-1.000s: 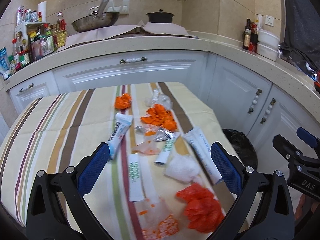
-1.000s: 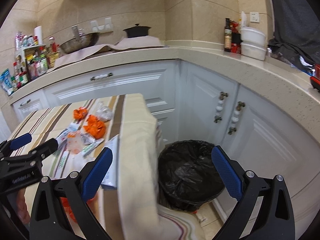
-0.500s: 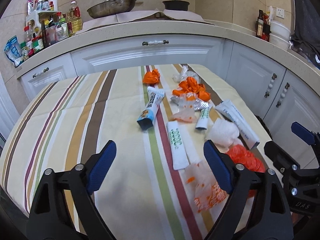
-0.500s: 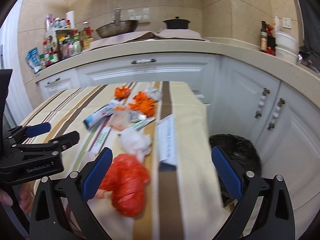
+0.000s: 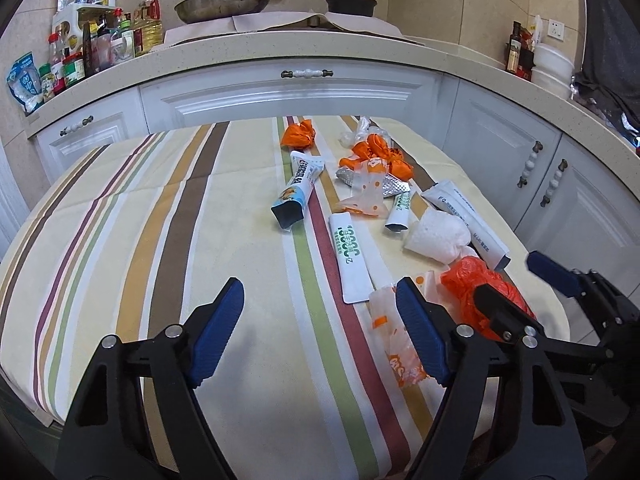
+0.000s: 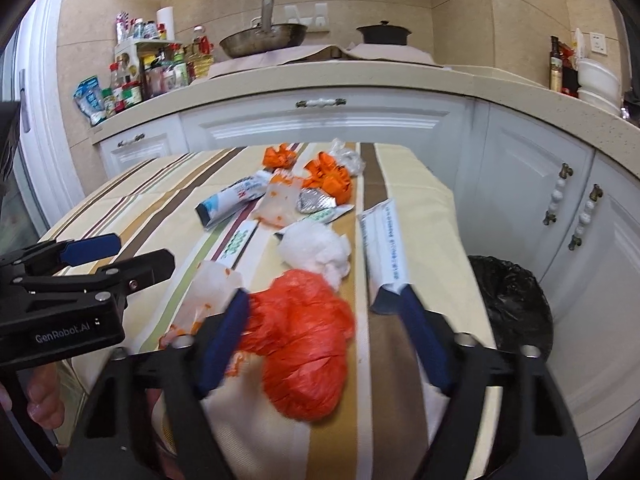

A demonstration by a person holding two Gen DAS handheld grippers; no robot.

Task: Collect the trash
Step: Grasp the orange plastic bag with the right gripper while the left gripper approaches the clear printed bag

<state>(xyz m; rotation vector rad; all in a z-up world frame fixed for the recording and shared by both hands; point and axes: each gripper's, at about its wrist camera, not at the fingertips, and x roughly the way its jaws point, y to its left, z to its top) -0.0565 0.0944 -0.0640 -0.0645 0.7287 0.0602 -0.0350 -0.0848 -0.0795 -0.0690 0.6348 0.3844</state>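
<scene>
- Blue-padded fingers of the right gripper (image 6: 324, 340) stand spread wide on either side of a crumpled red plastic bag (image 6: 304, 344) near the table's front edge; the left pad looks to be against the bag, though motion blur makes contact uncertain, and nothing is pinched.
- The left gripper (image 5: 320, 336) is also spread wide, holding nothing, over a bare stretch of the striped tablecloth (image 5: 160, 220), with a clear orange-printed wrapper (image 5: 396, 344) just beside its right finger.
- Just beyond the red bag lies a white paper wad (image 6: 316, 250), and to its right a long white tube (image 6: 386, 248) along the table's edge.
- Farther back sit a white sachet with green print (image 5: 350, 252), a blue-and-white tube (image 5: 298, 188), a foil blister pack (image 6: 314, 202) and orange scraps (image 5: 298, 134).
- A black-lined bin (image 6: 512, 304) stands on the floor to the right of the table, below the white cabinets (image 6: 532, 184).
</scene>
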